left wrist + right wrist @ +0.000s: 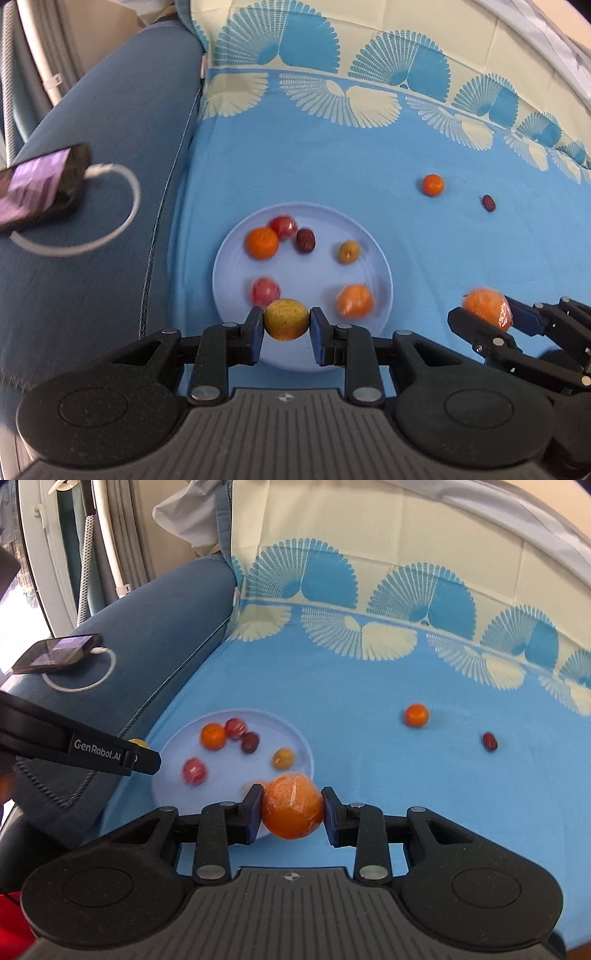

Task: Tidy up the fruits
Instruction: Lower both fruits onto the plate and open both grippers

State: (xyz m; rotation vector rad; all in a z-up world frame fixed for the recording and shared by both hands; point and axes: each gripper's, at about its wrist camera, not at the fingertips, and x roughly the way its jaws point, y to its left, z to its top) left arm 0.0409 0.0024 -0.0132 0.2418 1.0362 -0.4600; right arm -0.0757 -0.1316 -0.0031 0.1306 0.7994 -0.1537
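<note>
The left tongs (286, 320) pinch a yellow fruit (286, 319) over the near edge of the plate (373, 254). The right tongs (291, 811) pinch a wrapped orange (291, 806) at the plate's right edge.

- left gripper (286, 325): matte black linkage arms, dark blue pads (256, 334), silver pivot screws, grey ribbed base plate with small compass mark
- right gripper (291, 808): same build
- white "GenRobot.AI" lettering on the left gripper's finger side, seen from right wrist
</note>
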